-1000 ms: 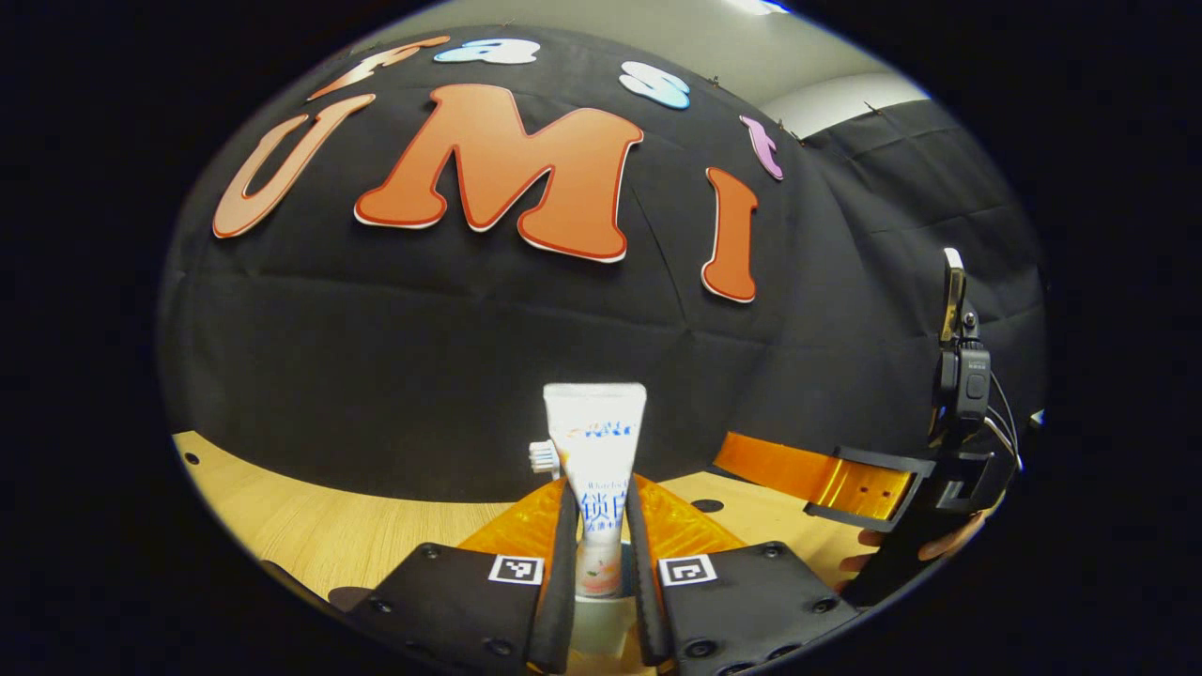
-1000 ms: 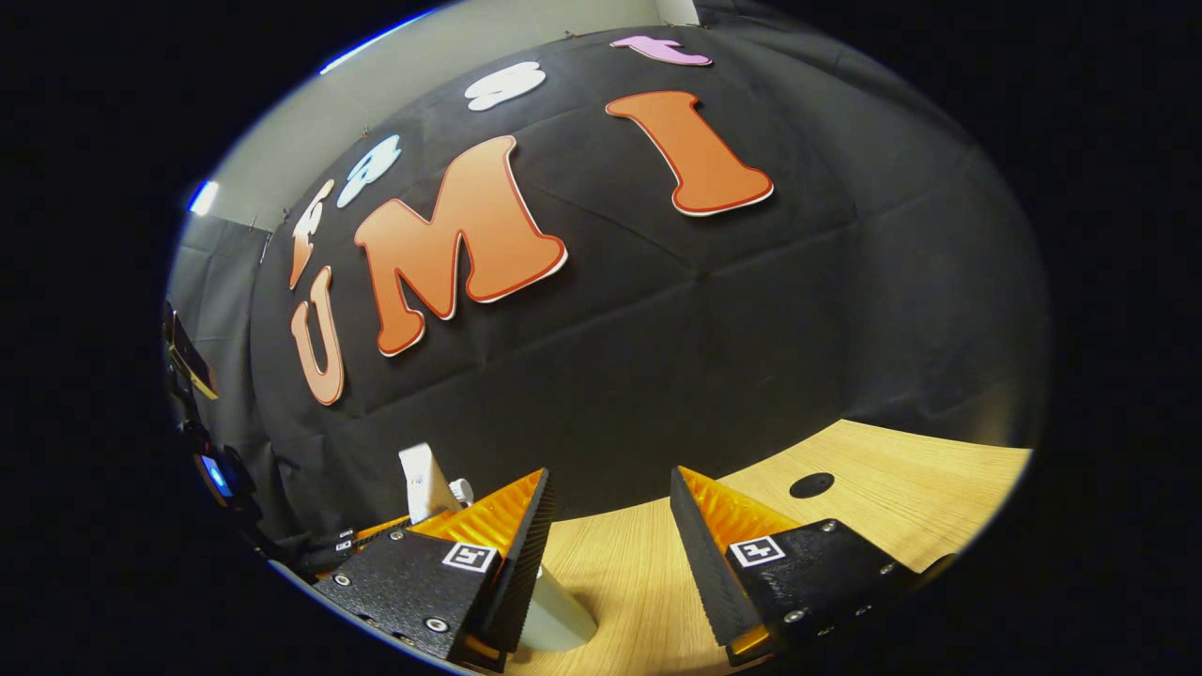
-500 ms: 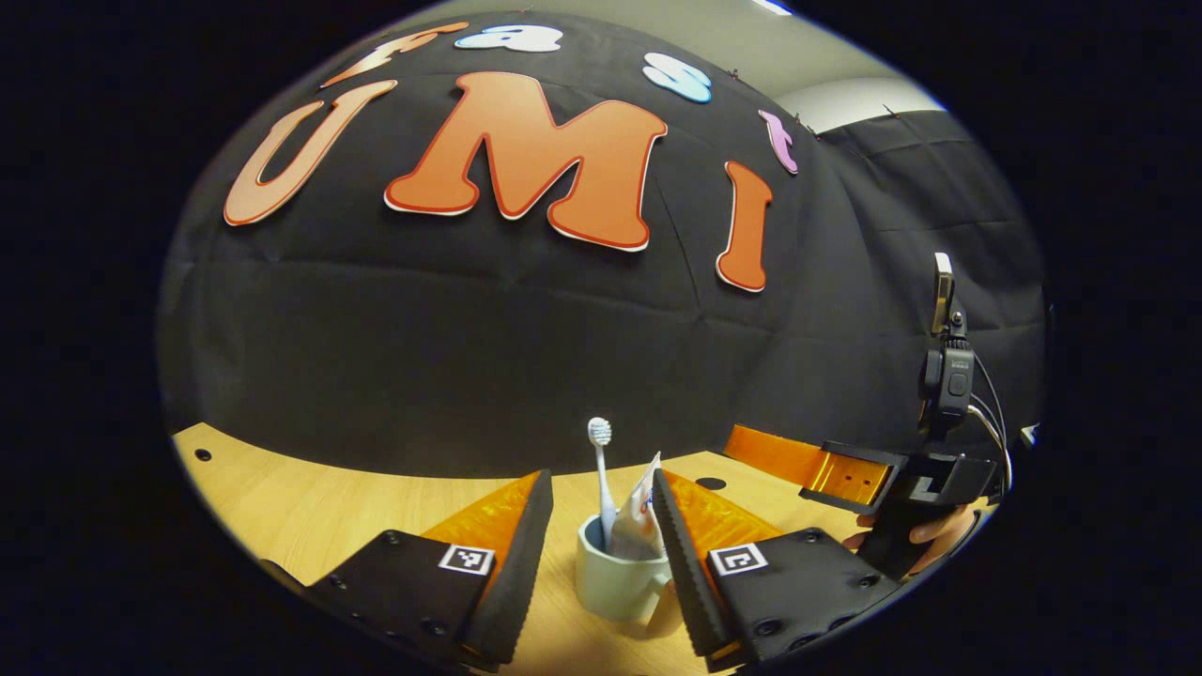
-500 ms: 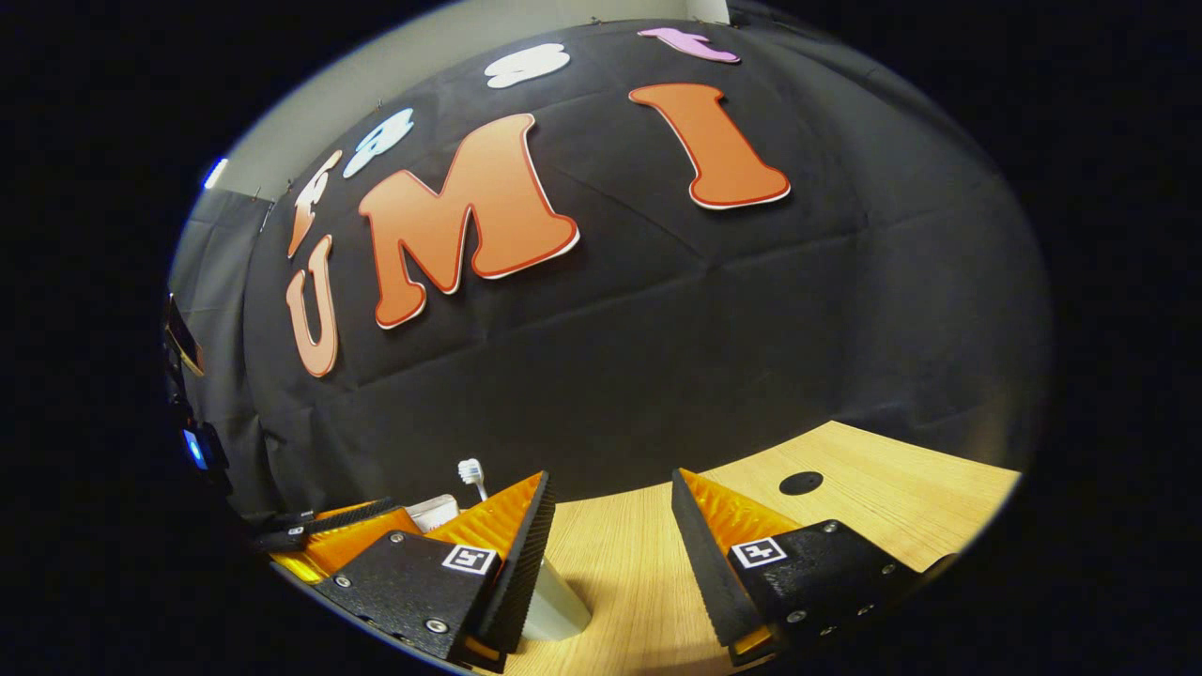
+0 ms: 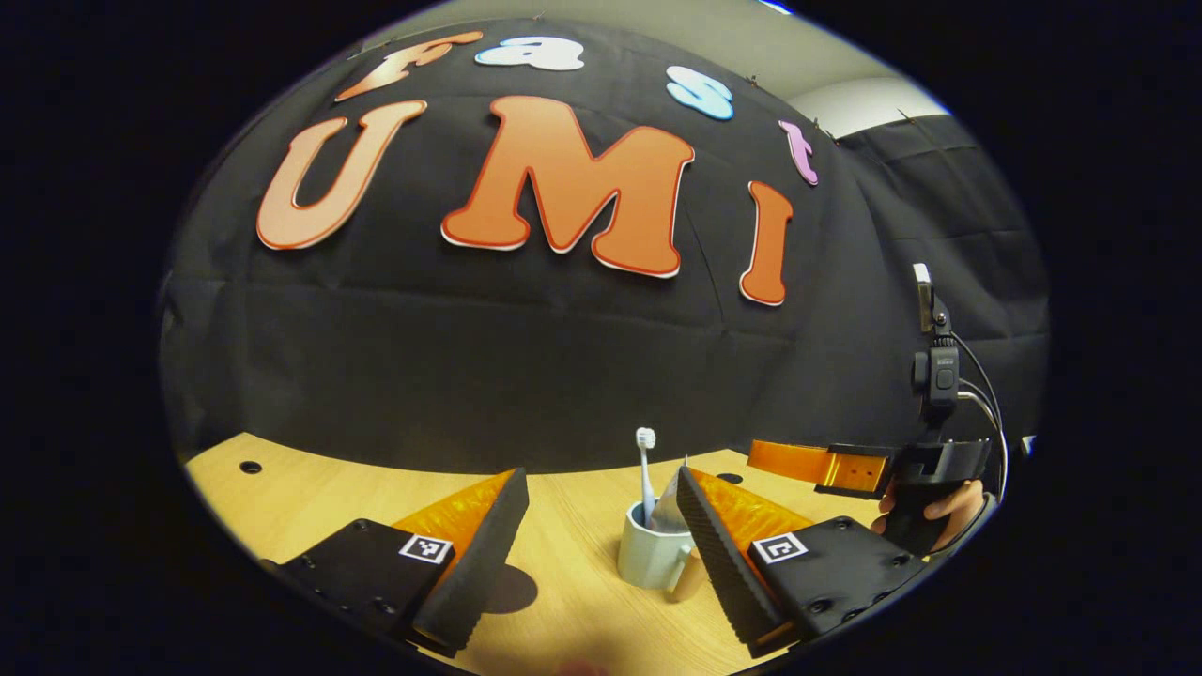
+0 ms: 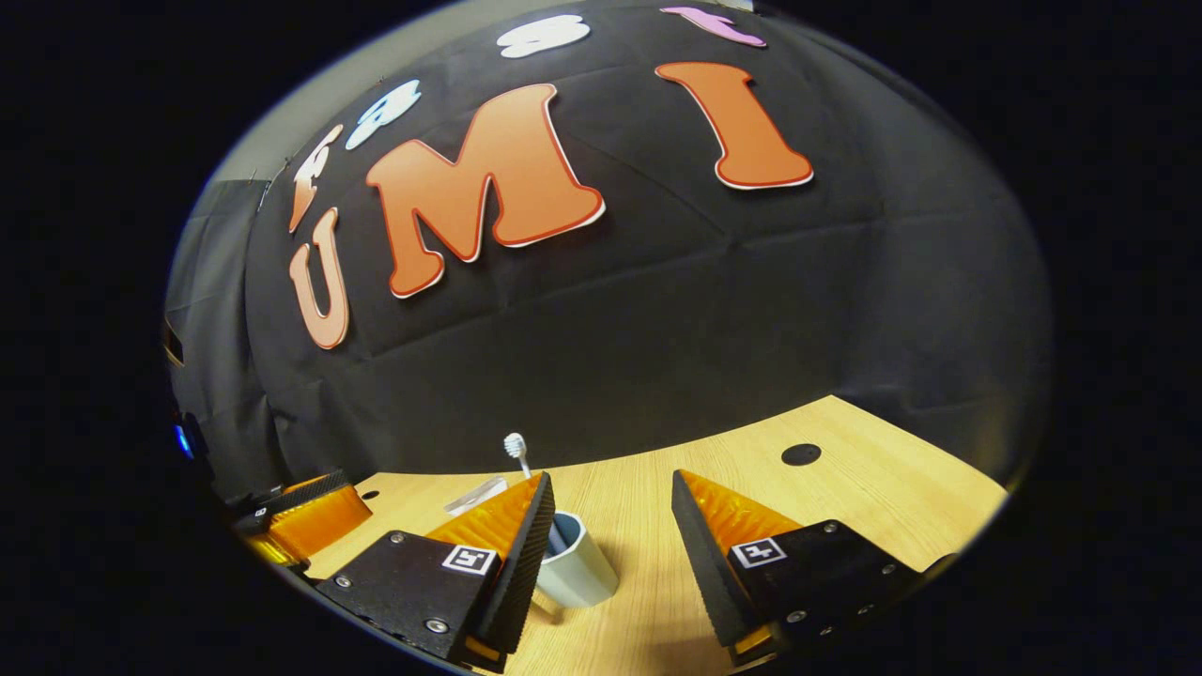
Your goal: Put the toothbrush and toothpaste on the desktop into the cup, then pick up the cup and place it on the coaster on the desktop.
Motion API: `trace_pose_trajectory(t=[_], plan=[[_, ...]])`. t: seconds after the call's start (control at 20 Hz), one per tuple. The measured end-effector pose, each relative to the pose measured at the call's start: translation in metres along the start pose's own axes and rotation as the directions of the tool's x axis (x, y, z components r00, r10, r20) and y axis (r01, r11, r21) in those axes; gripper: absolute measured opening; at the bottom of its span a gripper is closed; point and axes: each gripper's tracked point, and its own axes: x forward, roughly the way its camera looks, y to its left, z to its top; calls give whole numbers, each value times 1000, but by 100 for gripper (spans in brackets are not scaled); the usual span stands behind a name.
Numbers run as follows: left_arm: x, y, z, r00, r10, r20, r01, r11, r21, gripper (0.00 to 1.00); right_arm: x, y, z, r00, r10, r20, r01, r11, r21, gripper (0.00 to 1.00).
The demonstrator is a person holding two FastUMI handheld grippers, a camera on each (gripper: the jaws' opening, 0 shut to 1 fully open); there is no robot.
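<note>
Currently, in the left gripper view, you are holding your left gripper (image 5: 601, 526) with its fingers spread wide and gripping nothing. A dark round coaster (image 5: 512, 590) is lying on the wooden desktop (image 5: 310, 493) just beside the left finger. Right of it, the cup (image 5: 648, 556) is standing upright between the fingers, nearer the right one, carrying the toothbrush (image 5: 645, 469) and the toothpaste (image 5: 669, 502). Farther right, your hand (image 5: 944, 502) is holding the other tool. In the right gripper view, your right gripper (image 6: 608, 512) is also standing parted and unloaded, the cup sitting behind its left finger, with bare desktop stretching rightward to the edge.
</note>
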Motion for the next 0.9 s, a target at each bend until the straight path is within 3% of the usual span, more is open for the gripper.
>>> trace_pose_trajectory(t=[0.1, 0.4, 0.6, 0.9], plan=[[-18, 5, 8, 1000, 20, 10, -20, 999, 41, 99, -7, 8, 0, 999, -8, -39, 6, 999, -34, 76], [-62, 26, 19, 996, 84, -3, -84, 996, 43, 99, -24, 35, -8, 984, -21, -178, 2, 994, -108, 76], [-85, 42, 20, 993, 117, 10, -117, 992, 47, 99, -31, 63, -20, 948, 45, -314, -58, 998, -32, 76], [-110, 48, 12, 992, 124, 2, -124, 990, 60, 99, -28, 67, -44, 887, -34, -460, -11, 995, -96, 76]])
